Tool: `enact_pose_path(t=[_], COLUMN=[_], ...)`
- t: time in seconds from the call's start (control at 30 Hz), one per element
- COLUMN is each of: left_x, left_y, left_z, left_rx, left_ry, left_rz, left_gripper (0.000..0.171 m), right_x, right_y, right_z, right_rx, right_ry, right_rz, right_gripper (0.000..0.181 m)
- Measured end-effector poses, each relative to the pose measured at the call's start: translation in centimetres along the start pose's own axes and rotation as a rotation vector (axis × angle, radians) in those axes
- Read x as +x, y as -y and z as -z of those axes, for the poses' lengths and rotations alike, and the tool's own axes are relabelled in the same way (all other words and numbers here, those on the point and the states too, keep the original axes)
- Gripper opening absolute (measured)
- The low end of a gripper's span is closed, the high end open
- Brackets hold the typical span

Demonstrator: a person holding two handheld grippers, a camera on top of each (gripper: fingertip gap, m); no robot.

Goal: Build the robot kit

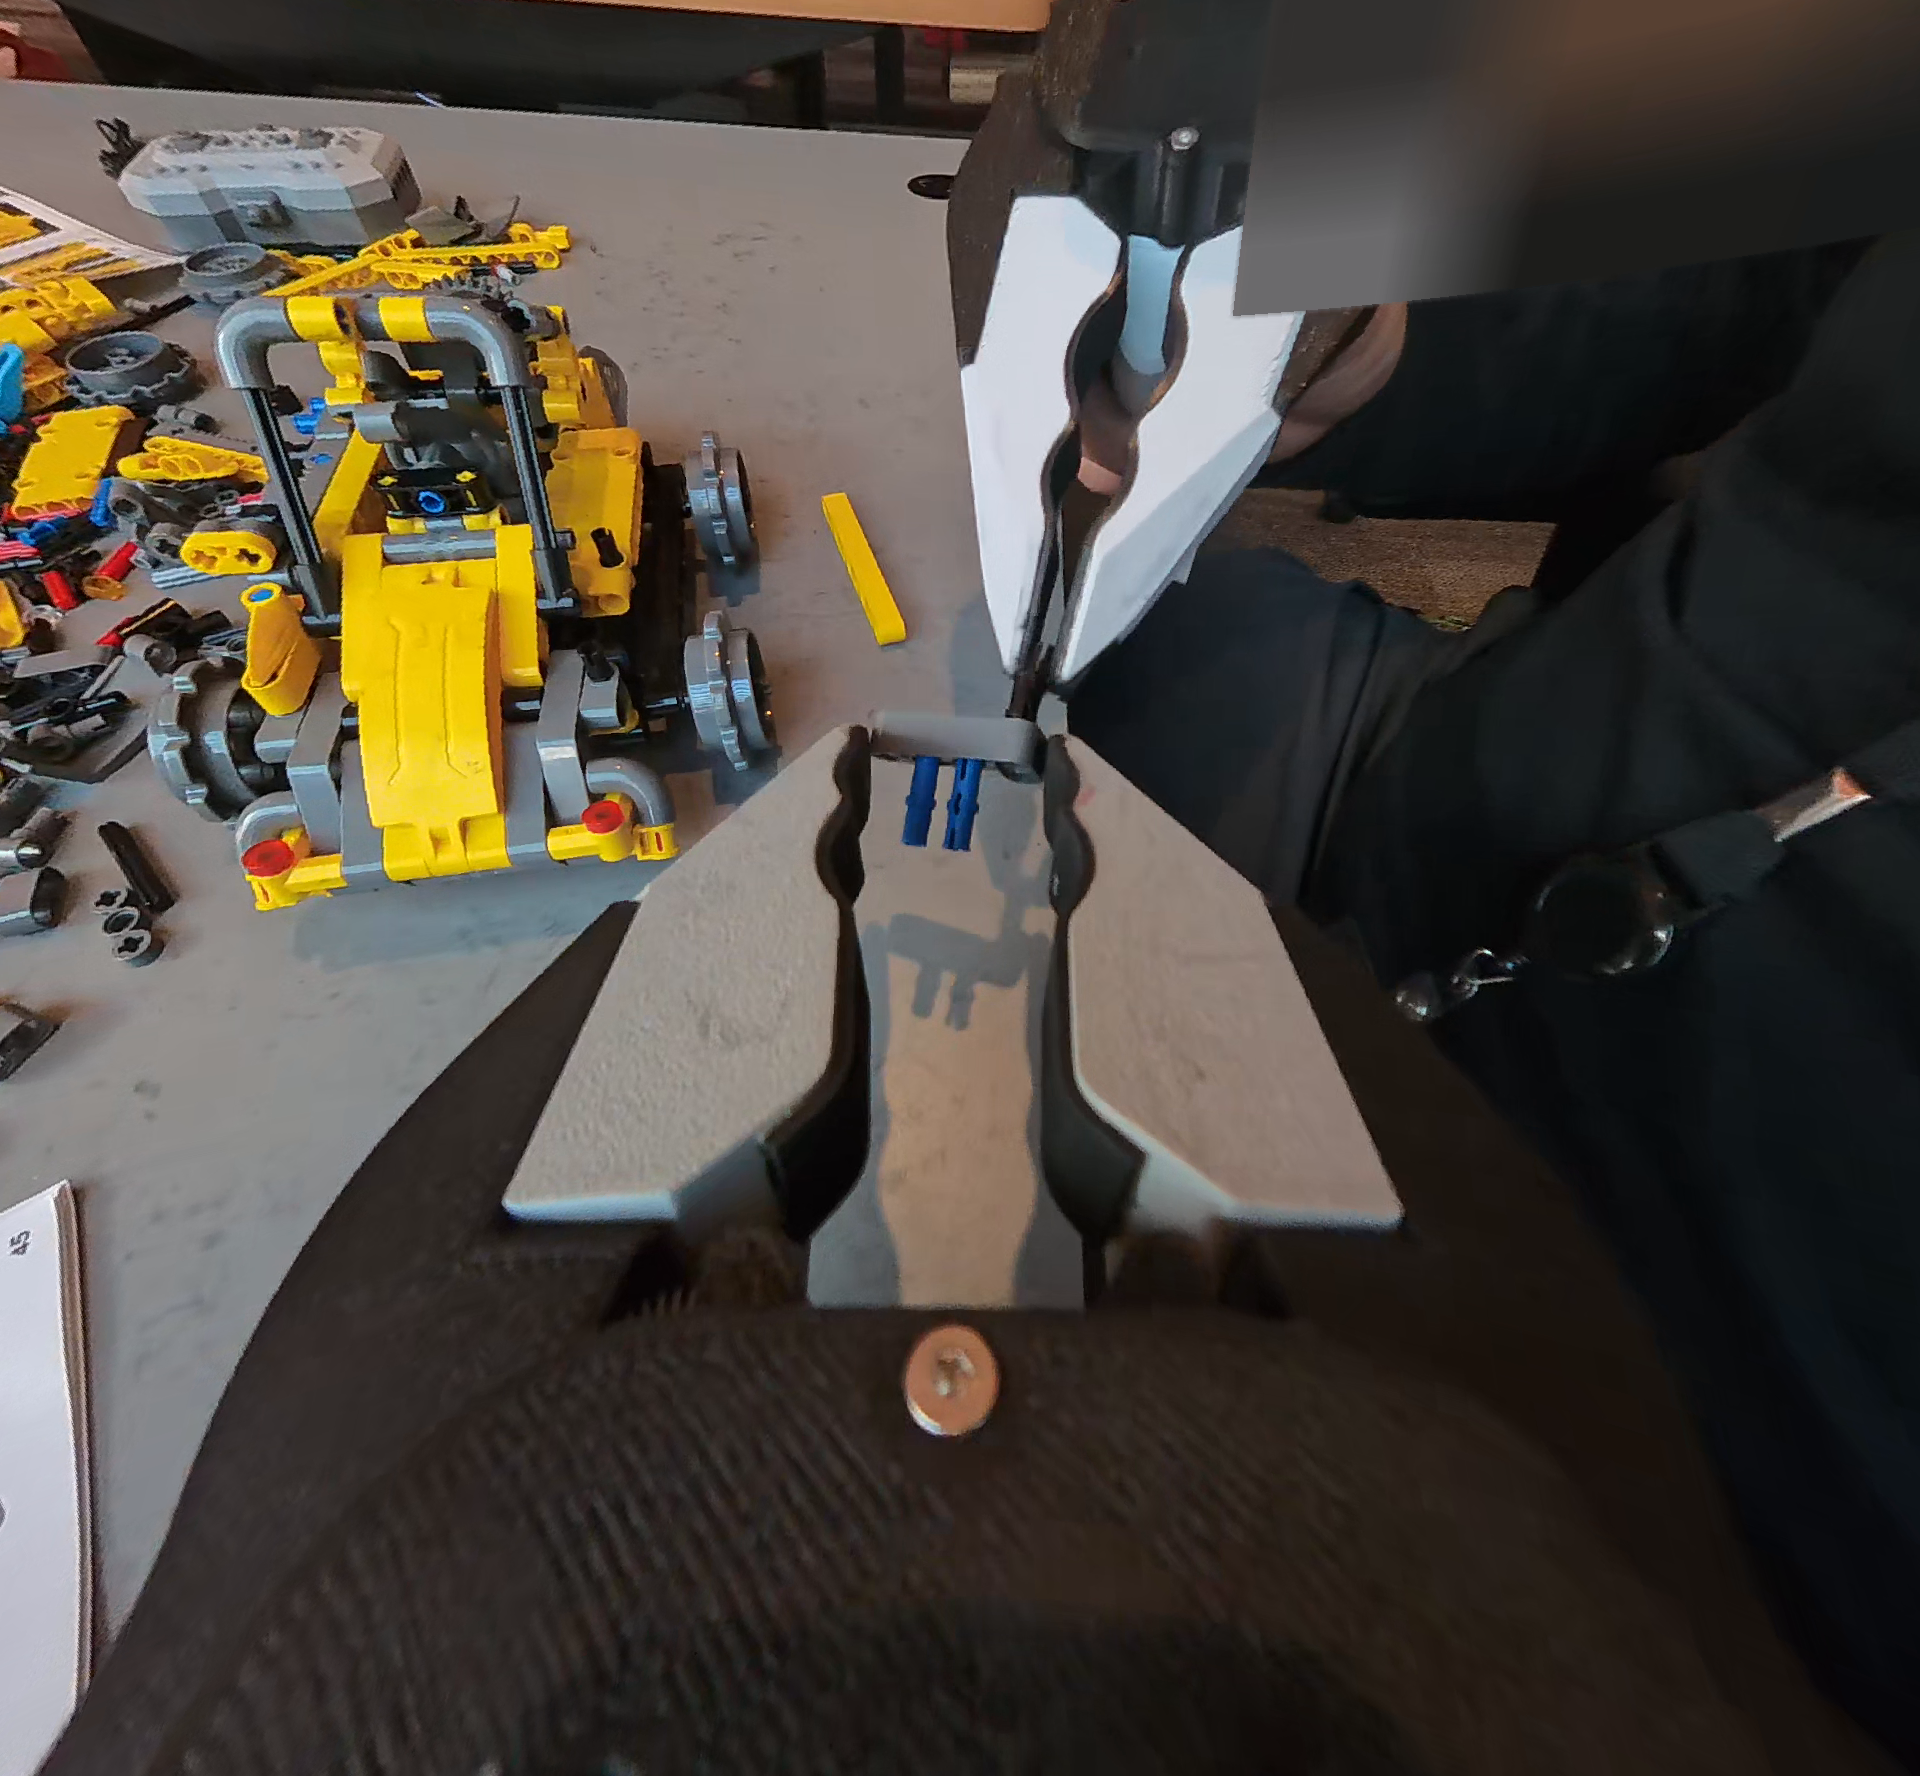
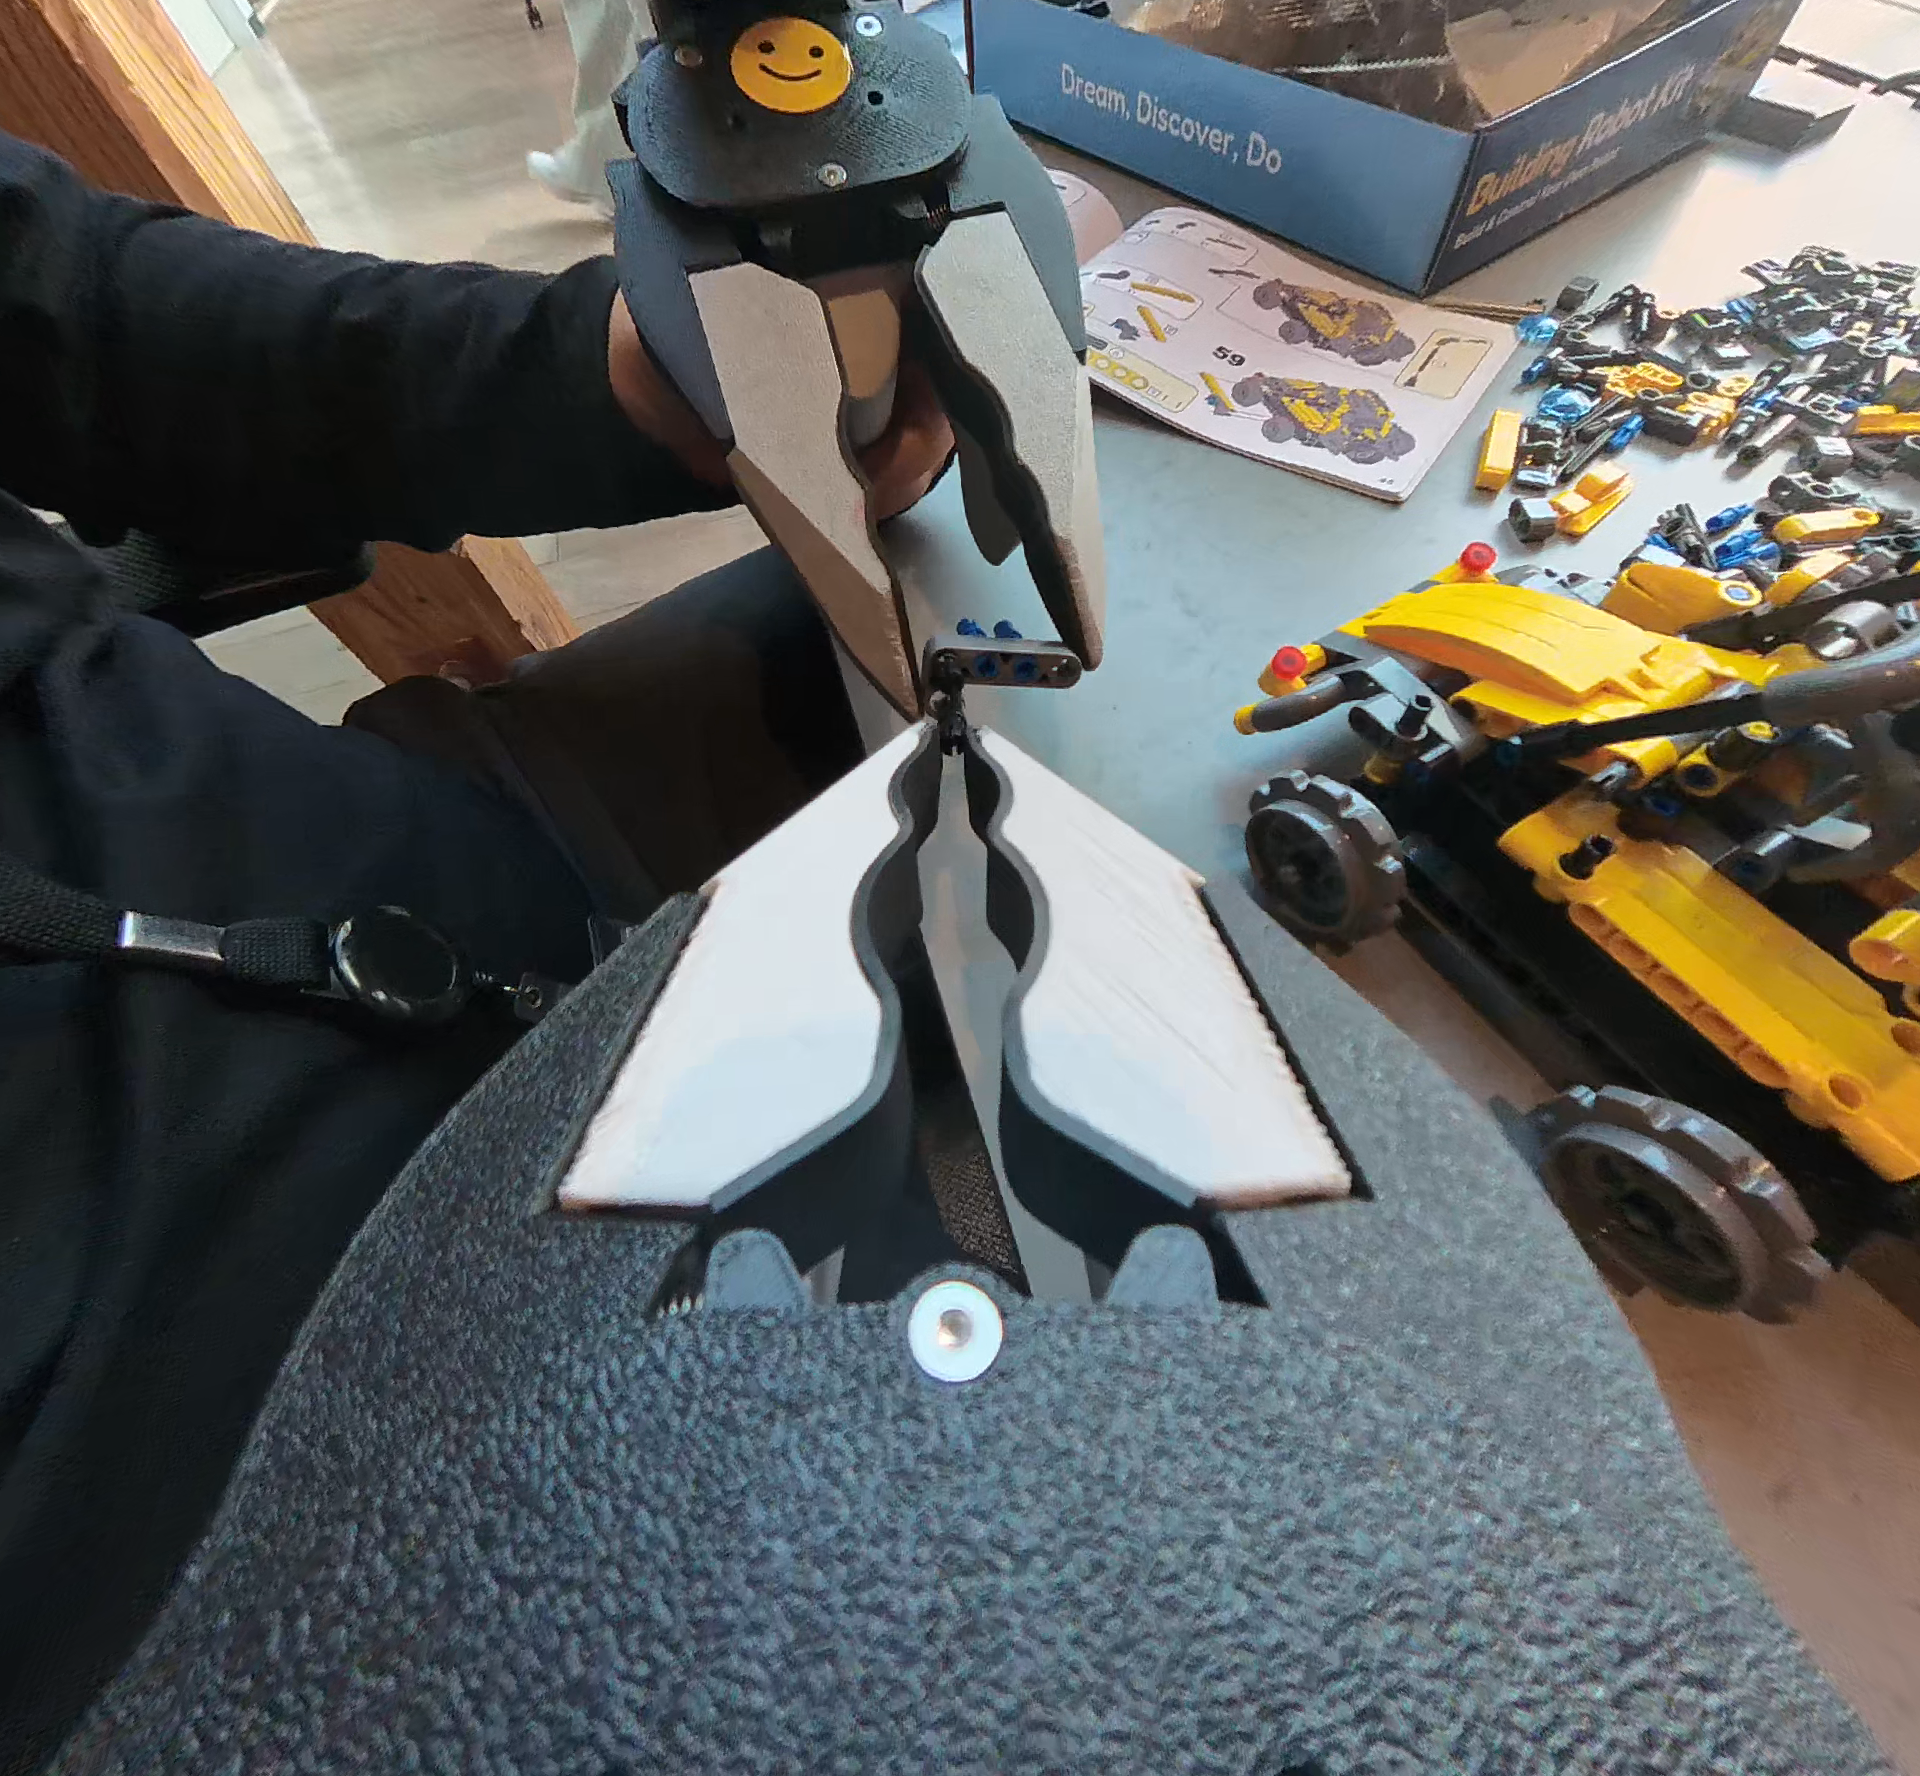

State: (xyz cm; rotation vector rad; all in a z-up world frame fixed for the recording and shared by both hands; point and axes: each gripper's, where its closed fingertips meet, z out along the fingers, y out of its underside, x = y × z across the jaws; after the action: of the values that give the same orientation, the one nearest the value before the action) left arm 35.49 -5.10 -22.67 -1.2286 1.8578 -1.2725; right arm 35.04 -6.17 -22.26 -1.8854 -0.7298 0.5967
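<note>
A: Holding crosswise: left gripper [image 1: 956, 744] pinches a short grey beam [image 1: 961, 737] by its ends, two blue pins [image 1: 943, 801] projecting toward its camera.

B: Right gripper [image 2: 951, 739], pressed together on a thin black pin [image 2: 950, 703], meets the beam's end hole, pin square to the beam. Seating depth hidden; table [image 1: 810, 292] below.

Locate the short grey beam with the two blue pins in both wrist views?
Left wrist view: the grey beam sits centre frame, spanning the left gripper jaws, pins pointing toward the camera.
Right wrist view: the same beam sits just above centre, looking dark, pins pointing away.
Shared landmark: the yellow vehicle model.
</note>
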Motion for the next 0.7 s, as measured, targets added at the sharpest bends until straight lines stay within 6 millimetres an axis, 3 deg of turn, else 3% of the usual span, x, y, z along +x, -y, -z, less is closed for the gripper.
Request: enact_pose_path(t=[0.7], left_x=[0.2], left_y=[-0.9], left_z=[-0.9], left_rx=[-0.079], left_ry=[0.000], left_rz=[0.003], left_gripper=[0.031], right_x=[0.1], right_y=[-1.0], right_z=[-0.2], right_rx=[-0.093], right_ry=[-0.027], right_rz=[0.133], right_gripper=[0.004])
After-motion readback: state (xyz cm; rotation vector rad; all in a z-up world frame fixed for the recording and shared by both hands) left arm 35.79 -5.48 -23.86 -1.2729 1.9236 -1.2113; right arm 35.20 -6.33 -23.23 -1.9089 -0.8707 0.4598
